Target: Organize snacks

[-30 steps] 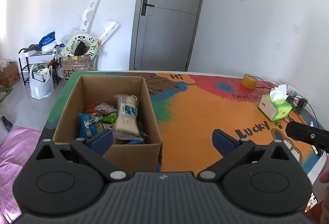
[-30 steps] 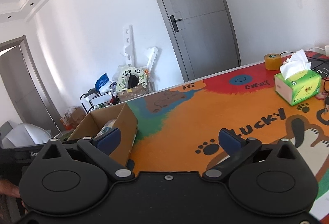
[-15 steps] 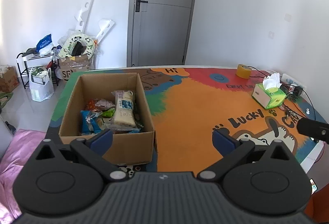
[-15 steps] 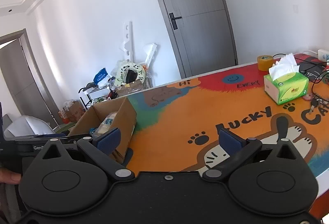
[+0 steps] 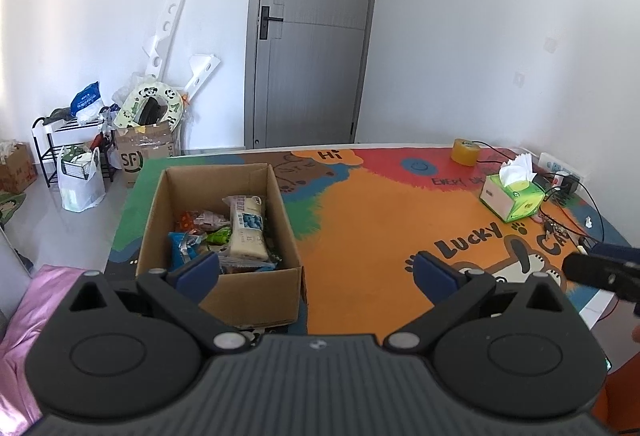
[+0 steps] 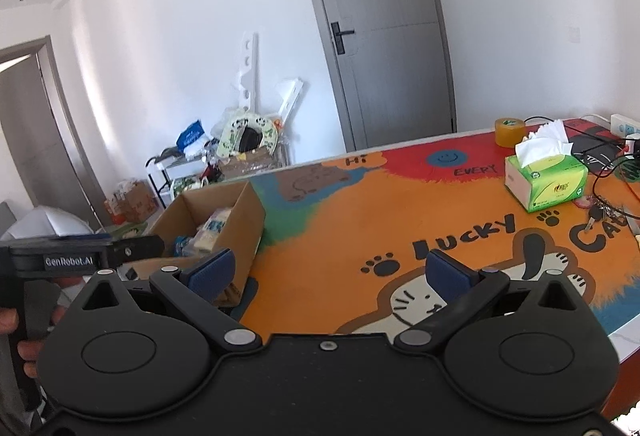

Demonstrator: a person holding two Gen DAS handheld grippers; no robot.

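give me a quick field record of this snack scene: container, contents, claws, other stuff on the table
container: open cardboard box on the left part of the table
contents: several snack packets, a long pale one lying on top
left claw: open, holding nothing, above the table near the box
right claw: open, holding nothing, over the orange area
other items: green tissue box, yellow tape roll, keys, cables at the right edge
snacks outside box: none visible
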